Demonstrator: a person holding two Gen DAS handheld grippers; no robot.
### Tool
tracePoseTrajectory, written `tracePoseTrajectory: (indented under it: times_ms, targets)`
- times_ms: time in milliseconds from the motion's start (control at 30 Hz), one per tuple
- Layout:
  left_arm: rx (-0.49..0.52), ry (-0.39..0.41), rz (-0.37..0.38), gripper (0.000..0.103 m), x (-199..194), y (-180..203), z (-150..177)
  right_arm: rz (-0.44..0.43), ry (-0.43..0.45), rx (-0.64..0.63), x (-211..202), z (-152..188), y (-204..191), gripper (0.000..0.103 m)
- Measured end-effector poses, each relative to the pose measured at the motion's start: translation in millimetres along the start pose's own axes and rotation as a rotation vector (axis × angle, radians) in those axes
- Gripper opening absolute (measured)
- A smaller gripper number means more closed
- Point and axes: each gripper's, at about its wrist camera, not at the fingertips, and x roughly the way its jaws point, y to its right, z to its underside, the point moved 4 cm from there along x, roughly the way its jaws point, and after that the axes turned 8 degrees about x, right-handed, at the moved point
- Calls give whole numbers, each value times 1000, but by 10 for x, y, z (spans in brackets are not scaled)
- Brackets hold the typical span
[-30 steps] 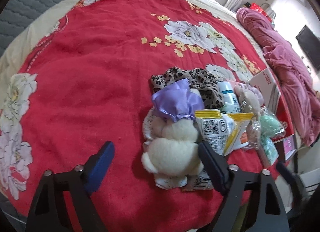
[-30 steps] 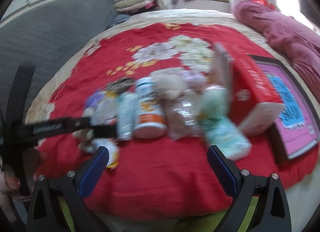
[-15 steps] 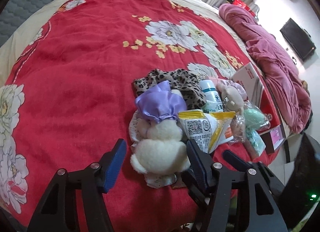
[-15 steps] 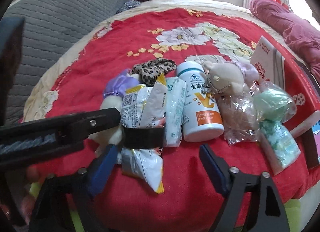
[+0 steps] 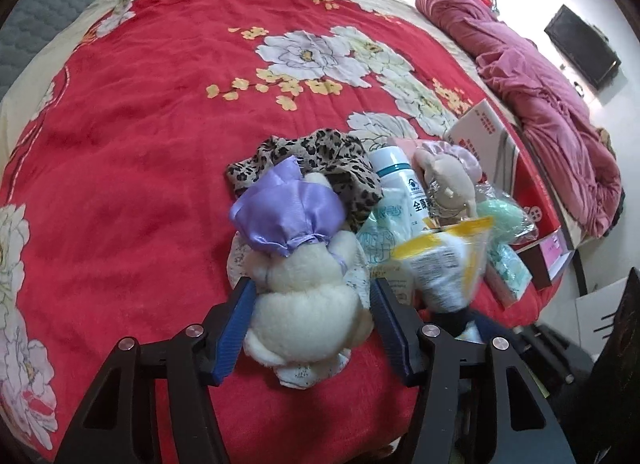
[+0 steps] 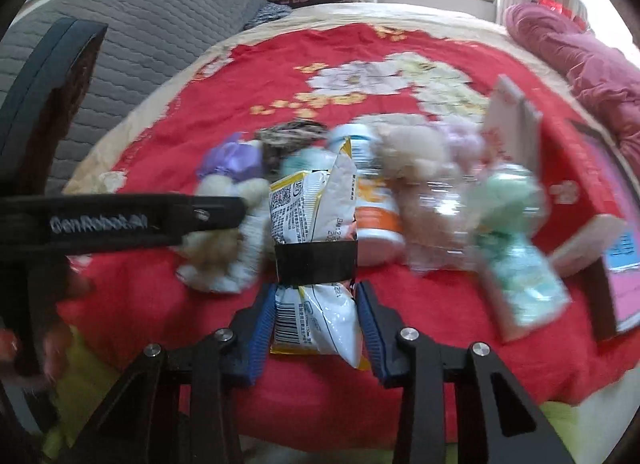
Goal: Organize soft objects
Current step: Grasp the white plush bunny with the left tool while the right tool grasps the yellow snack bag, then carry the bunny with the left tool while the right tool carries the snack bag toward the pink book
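On the red floral bedspread (image 5: 140, 124) lies a cream plush toy (image 5: 304, 304) in a purple satin dress (image 5: 286, 212). My left gripper (image 5: 311, 288) straddles its body. Its jaws are closing, and both blue pads touch the fur. Just to the right is a white and yellow snack packet (image 6: 312, 216) with a black band around its middle. My right gripper (image 6: 317, 292) is shut on the packet's lower half. In the left wrist view the packet (image 5: 444, 264) stands tilted up and blurred. In the right wrist view the same plush toy (image 6: 216, 256) sits behind the left gripper's black arm (image 6: 120, 224).
Behind the plush toy lies a leopard-print scrunchie (image 5: 320, 160). A white bottle (image 5: 400, 180), a beige plush (image 5: 448, 184) and mint items in plastic (image 5: 504, 216) lie beside it. A red box (image 5: 492, 144) stands at the bed's right edge, with a pink quilt (image 5: 540, 84) beyond it.
My left jaws have narrowed until they touch the cream plush toy. My right gripper has come in over the snack packet and shut on it, and the packet now tilts up.
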Motion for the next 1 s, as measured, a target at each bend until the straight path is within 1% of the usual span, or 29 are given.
tracePoseTrajectory:
  times_ms: [100,167,367,533,667,767,1000]
  targets:
    - [-16,-25,-7,58,85,-11,-18,13,-18,29,29,-1,173,41]
    - [-32,-39,-9,56,130,-34,-20,1,-37,39,89,11,214,41]
    - [-74,-39,10,53,171,-67,-51,8,-31,26,199,-11,205,41]
    - [-93,-6,28,50,108,-94,-40,-17,-15,37,136,-25,240,40]
    - [-96,32,49,50,-51,-68,-47,-57,25,44,-2,-61,237,40]
    - [-86,68,47,50,-229,-25,-61,-89,59,47,-119,-106,223,40]
    - [-31,115,38,50,-553,192,-106,-99,107,70,-400,-222,281,40]
